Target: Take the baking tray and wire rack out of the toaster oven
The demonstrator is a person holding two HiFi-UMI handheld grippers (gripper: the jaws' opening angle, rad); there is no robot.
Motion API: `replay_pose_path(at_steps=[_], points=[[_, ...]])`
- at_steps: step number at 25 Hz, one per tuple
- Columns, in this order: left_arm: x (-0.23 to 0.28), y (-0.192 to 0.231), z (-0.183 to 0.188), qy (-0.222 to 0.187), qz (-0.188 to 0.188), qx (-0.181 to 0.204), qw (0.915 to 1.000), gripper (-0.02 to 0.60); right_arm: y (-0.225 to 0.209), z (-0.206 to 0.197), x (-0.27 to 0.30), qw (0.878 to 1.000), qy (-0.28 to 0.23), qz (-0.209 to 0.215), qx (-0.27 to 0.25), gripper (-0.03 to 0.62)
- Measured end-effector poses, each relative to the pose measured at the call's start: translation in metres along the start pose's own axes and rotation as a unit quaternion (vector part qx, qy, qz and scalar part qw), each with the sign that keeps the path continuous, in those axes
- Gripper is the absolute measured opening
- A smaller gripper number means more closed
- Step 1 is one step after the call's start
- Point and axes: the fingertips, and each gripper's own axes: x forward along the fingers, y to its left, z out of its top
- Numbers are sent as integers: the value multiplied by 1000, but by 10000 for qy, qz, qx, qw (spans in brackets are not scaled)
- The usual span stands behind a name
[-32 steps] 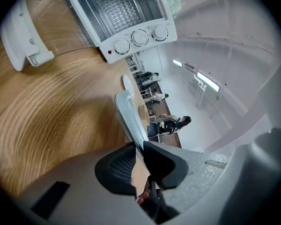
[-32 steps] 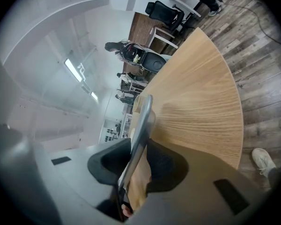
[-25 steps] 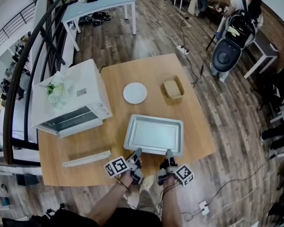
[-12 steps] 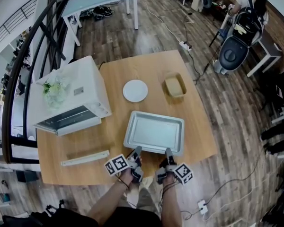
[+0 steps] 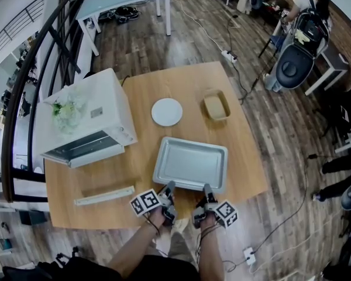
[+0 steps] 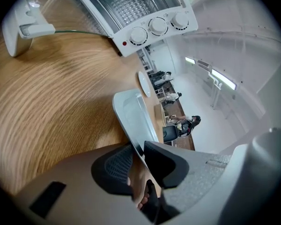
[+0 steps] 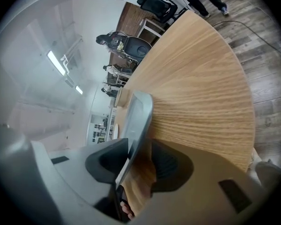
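Bright, even light bathes the baking tray (image 5: 190, 164), ceiling strip lights (image 6: 222, 78) glaring far beyond it, soft shadow under its near rim, fisheye curving everything around it.

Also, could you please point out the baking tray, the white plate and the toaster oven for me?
baking tray (image 5: 190, 164): head view, middle of its flat bottom.
white plate (image 5: 167, 112): head view, centre of the plate.
toaster oven (image 5: 108, 95): head view, its white top.
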Motion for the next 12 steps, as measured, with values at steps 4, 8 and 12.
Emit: replay_pose_path(at_steps=[4, 8, 12], points=[[2, 1, -3, 121, 130, 30, 9998, 97, -8, -2, -4, 9997, -19, -230, 15, 175], [2, 3, -7, 171, 205, 9, 9996, 127, -11, -2, -10, 9995, -74, -315, 64, 193], [1, 9, -13, 238, 379, -123, 9989, 186, -10, -1, -16, 9993, -119, -335, 96, 230]])
